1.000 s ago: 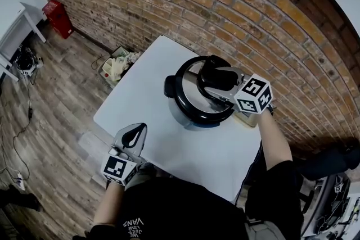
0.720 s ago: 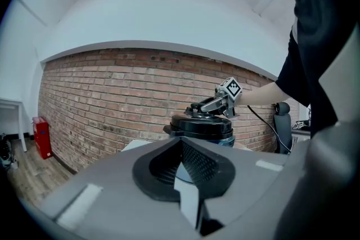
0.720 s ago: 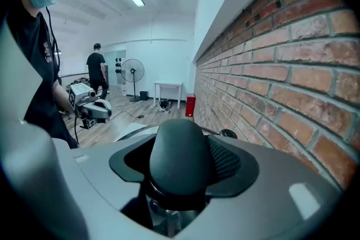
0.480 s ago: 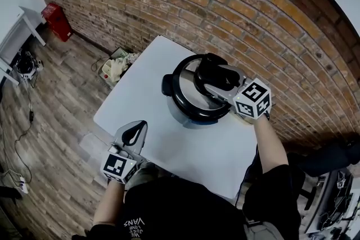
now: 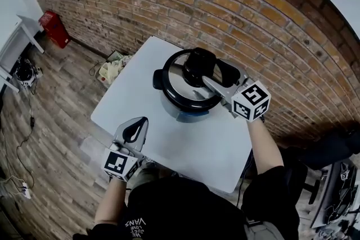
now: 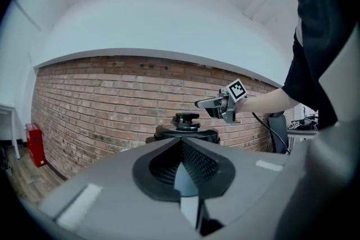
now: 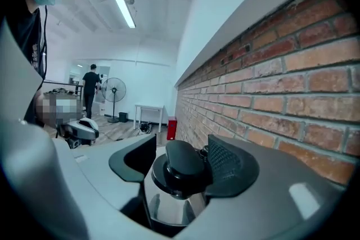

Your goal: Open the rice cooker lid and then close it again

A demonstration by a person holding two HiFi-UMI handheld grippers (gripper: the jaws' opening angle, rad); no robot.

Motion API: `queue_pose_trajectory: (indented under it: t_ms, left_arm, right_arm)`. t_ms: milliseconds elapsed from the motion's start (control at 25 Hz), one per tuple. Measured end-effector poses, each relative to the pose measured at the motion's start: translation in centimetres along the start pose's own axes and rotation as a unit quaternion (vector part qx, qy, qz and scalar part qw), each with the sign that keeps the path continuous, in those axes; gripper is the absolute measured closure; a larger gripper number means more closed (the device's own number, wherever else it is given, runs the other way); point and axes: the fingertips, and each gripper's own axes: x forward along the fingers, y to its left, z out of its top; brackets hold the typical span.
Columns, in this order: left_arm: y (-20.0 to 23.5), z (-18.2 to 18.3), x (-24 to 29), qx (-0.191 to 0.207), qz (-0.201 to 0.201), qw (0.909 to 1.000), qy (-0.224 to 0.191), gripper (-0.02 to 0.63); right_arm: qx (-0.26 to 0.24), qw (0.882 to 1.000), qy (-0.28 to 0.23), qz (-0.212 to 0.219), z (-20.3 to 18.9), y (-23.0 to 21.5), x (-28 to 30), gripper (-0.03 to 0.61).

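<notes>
The rice cooker [image 5: 179,112] stands on the white table [image 5: 129,104] near the brick wall. Its lid [image 5: 177,84], silver with a black rim, looks raised and tilted over the pot. My right gripper [image 5: 203,67] is shut on the black lid knob [image 5: 198,62]. In the right gripper view the knob [image 7: 183,163] sits between both pads, with the silver lid [image 7: 169,205] below it. My left gripper [image 5: 135,131] hovers shut and empty at the table's front left edge. In the left gripper view its shut jaws [image 6: 183,149] point level at the cooker [image 6: 185,135].
The brick wall [image 5: 236,14] runs close behind the cooker. On the wooden floor to the left are a red box [image 5: 53,28] and a heap of bags [image 5: 112,70]. A white desk [image 5: 14,36] stands at far left.
My right gripper has risen with the knob and the lid has come up and tilted, moving up-left in the head view. The left gripper has moved a little forward.
</notes>
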Motion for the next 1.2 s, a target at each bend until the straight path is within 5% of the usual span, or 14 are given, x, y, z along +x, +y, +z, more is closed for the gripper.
queue_pose_trajectory:
  t_ms: [560,920,1200]
  left_arm:
    - [-7.3,1.4,-1.9,0.008,0.002,0.9997,-0.022,0.612]
    - [-11.0,2.9,-3.7,0.015,0.001,0.9994,-0.030,0.612]
    - [-11.4,3.1,-4.9,0.006,-0.040,0.9988,-0.027,0.612]
  right_arm:
    - [0.047,0.994,-0.086,-0.050,0.0,5.7,-11.5,0.313]
    - [0.080,0.988,-0.109,-0.071,-1.8,10.8,-16.9,0.444]
    - [0.091,0.982,-0.115,-0.123,-2.2,14.1,-18.8,0.557]
